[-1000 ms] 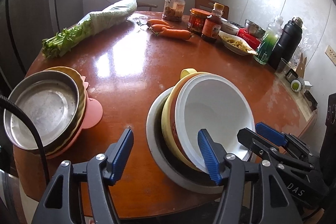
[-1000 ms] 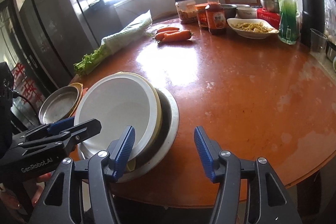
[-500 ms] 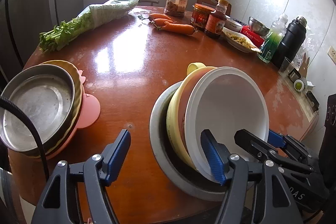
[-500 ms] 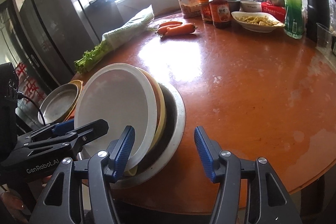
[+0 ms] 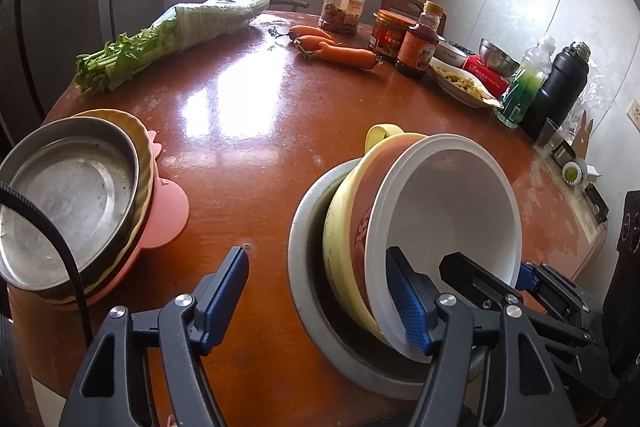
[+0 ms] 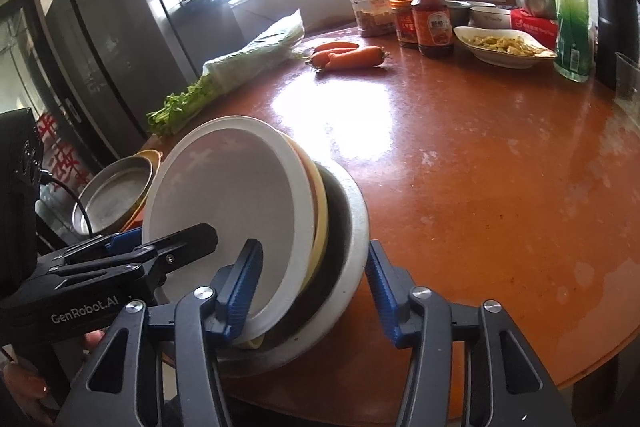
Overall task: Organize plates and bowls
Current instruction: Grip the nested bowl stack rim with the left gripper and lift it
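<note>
Far left of the table point(image 5: 248, 131), a steel dish point(image 5: 68, 195) sat nested in a yellow one on a pink mat; left hand-held gripper point(image 5: 316, 297) gaped w/ nothing pinched; mid-table, the white bowl point(image 5: 448, 211) tilted in a yellow bowl point(image 5: 340, 247) in a grey basin point(image 5: 308, 291); right hand-held gripper point(image 6: 314, 291) had just been closing, jaws straddling the stack's near rims; contact unclear.

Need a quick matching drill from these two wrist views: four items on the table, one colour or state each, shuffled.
Items:
1. top bowl of the tilted stack
2. steel pan
3. carrots
4. flask

States:
a. black, upright at the table's far edge
b. white, tipped on edge
c. orange, lying flat
d. resting on a pink mat

Pairs: 1-b, 2-d, 3-c, 4-a
</note>
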`<state>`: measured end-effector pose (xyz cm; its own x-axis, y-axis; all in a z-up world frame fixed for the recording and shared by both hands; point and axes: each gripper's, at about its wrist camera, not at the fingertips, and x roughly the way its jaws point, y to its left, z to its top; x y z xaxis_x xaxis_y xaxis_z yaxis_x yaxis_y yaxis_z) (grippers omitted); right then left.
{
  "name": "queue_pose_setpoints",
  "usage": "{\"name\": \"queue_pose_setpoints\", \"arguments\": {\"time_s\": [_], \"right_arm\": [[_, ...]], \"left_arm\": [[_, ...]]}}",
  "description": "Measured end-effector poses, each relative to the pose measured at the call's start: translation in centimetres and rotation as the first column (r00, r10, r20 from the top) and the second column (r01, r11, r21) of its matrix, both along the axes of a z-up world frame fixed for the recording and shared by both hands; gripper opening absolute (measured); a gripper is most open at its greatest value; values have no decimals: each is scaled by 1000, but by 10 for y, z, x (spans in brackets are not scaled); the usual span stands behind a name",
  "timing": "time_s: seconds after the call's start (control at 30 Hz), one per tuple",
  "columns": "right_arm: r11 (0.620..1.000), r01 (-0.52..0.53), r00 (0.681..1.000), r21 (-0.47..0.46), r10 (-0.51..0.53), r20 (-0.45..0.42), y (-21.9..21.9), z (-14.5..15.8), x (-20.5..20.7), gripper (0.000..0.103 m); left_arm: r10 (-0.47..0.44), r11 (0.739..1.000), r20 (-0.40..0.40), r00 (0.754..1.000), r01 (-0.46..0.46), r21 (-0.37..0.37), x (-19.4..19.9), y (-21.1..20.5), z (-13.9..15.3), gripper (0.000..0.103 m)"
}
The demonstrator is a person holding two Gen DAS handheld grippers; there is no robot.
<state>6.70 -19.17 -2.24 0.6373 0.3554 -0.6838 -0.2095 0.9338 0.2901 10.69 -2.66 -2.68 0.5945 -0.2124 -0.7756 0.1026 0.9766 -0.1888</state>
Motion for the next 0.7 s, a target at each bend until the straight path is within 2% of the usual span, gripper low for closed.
{"name": "queue_pose_setpoints", "arguments": {"time_s": [0.5,0.7], "right_arm": [[1000,-13,1000,-13,14,23,0,2,-7,42],[1000,-13,1000,3,13,22,-2,1,-7,40]], "left_arm": [[-1,1000,-7,1000,1,7,3,-9,-3,68],[-11,999,-25,1000,10,-41,6,-11,-7,62]]}}
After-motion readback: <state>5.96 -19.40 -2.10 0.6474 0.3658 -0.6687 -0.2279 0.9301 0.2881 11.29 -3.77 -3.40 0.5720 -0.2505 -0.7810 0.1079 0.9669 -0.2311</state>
